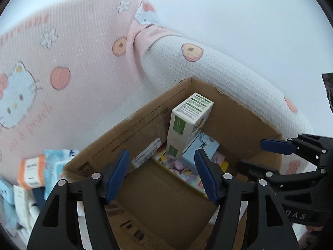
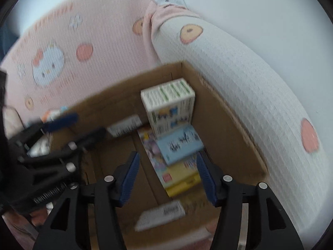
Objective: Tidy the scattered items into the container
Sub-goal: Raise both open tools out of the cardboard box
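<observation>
Both our claws hang apart and empty over the cardboard box [image 1: 235, 123]: left gripper [image 1: 162, 175], right gripper [image 2: 166, 177]; white-green carton [image 1: 190, 120] stands inside.

In the left wrist view the cardboard box [image 1: 239, 123] fills the lower centre of the frame, its far corner pointing to the upper middle. Inside, an upright carton [image 1: 189, 123] stands toward that far corner, leaning on a flat box [image 1: 205, 145] just right of it; both rest on a flat printed pack [image 1: 181, 169] lying on the box floor. A small packet [image 1: 146, 153] leans against the box's left wall. Outside, at the lower left of the frame, a heap of loose packets [image 1: 41, 168] lies beside the box. A patterned blanket [image 1: 72, 62] spreads behind and left of the box, and a rolled cushion [image 1: 218, 73] runs along its right wall
</observation>
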`<action>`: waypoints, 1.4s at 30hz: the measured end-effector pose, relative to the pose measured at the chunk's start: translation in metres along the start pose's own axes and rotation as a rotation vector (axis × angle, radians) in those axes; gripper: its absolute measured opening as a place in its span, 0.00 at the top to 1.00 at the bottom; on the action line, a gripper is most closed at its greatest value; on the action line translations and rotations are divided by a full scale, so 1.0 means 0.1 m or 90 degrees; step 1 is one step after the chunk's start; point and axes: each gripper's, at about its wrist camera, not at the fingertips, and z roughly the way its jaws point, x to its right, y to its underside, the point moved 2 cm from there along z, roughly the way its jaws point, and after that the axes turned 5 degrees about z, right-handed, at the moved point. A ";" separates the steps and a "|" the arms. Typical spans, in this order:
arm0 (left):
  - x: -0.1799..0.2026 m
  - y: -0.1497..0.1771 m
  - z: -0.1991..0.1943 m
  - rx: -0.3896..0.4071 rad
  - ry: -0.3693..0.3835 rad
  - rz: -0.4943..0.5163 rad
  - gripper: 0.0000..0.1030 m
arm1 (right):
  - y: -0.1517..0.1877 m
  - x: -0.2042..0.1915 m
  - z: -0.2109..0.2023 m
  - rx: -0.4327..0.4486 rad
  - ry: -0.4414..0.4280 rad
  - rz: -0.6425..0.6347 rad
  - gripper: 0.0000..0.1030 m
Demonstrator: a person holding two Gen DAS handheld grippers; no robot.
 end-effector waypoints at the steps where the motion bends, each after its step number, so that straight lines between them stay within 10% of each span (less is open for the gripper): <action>1: 0.00 0.03 -0.04 -0.002 -0.005 0.001 0.32 | 0.06 -0.03 -0.02 -0.003 0.004 -0.003 0.45; 23: -0.03 0.47 -0.53 -0.016 -0.020 0.051 0.27 | 0.65 -0.35 -0.49 -0.002 0.133 0.013 0.25; 33: -0.09 0.50 -0.87 -0.012 -0.181 0.102 0.27 | 0.74 -0.55 -0.51 -0.012 0.098 -0.005 0.24; 42: -0.15 0.50 -0.84 -0.045 -0.177 0.085 0.27 | 0.74 -0.59 -0.56 -0.002 0.073 0.003 0.24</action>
